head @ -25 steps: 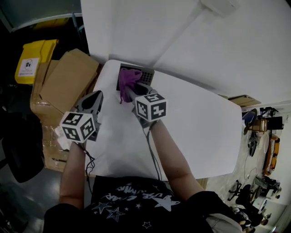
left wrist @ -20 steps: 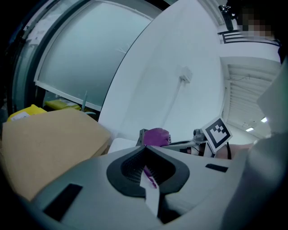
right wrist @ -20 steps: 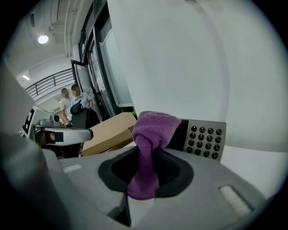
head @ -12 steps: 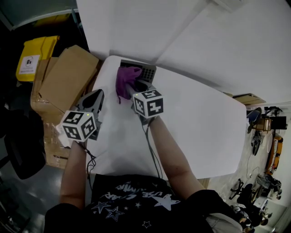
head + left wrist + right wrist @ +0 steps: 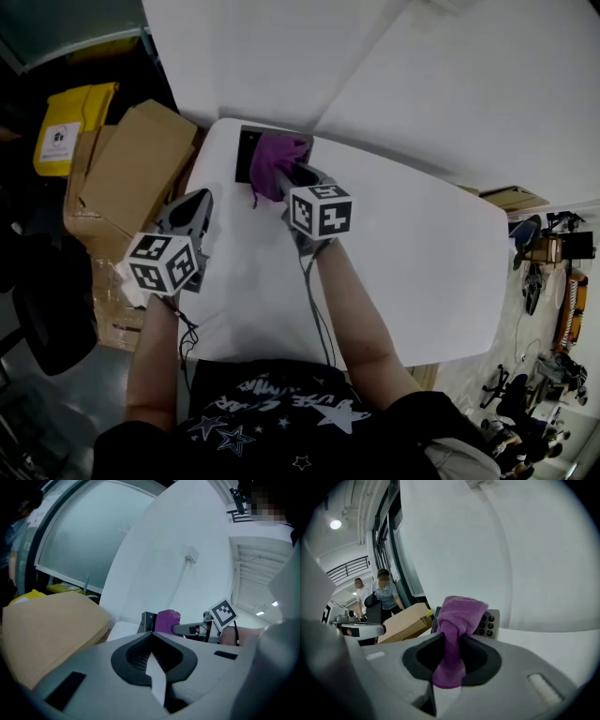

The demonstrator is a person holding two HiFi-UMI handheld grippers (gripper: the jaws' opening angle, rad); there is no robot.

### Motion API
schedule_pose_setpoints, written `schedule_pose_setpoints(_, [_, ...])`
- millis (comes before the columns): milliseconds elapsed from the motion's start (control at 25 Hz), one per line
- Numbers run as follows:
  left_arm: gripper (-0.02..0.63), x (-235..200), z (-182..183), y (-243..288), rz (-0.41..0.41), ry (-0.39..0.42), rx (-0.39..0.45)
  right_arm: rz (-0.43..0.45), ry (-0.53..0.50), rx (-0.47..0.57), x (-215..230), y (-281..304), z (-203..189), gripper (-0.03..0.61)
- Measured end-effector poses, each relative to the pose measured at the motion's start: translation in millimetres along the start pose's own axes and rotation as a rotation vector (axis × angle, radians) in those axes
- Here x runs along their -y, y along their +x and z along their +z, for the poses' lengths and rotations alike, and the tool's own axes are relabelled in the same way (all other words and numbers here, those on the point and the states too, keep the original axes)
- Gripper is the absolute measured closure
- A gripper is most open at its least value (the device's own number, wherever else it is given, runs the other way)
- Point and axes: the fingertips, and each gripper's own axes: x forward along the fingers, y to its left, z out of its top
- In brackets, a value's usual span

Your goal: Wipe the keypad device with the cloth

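Observation:
The keypad device (image 5: 245, 153) lies at the far left end of the white table (image 5: 412, 253), against the wall. A purple cloth (image 5: 277, 161) rests bunched on it and covers its right part. My right gripper (image 5: 288, 180) is shut on the cloth just behind the device. In the right gripper view the cloth (image 5: 459, 613) rises from between the jaws of the right gripper (image 5: 451, 639), and dark round keys of the keypad device (image 5: 490, 621) show beside it. My left gripper (image 5: 200, 195) hovers shut and empty by the table's left edge, apart from the device.
Brown cardboard boxes (image 5: 131, 159) and a yellow bin (image 5: 70, 120) stand left of the table. A white wall (image 5: 309, 56) rises right behind the device. Two people (image 5: 383, 595) stand far off in the right gripper view. The person's forearms reach over the near table.
The right gripper has drawn the cloth left and then back right over the device, so the dark left part now shows and the keys are covered. The left gripper has hardly moved.

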Motion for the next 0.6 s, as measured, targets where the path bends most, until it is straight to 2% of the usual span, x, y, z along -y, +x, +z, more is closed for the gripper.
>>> schedule_pose_setpoints(600, [0.606, 14.3, -2.2, -0.6, -0.022, 0.013, -0.007, -0.124, 0.075, 0.028, 58.9, -40.7, -5.1, 0.486])
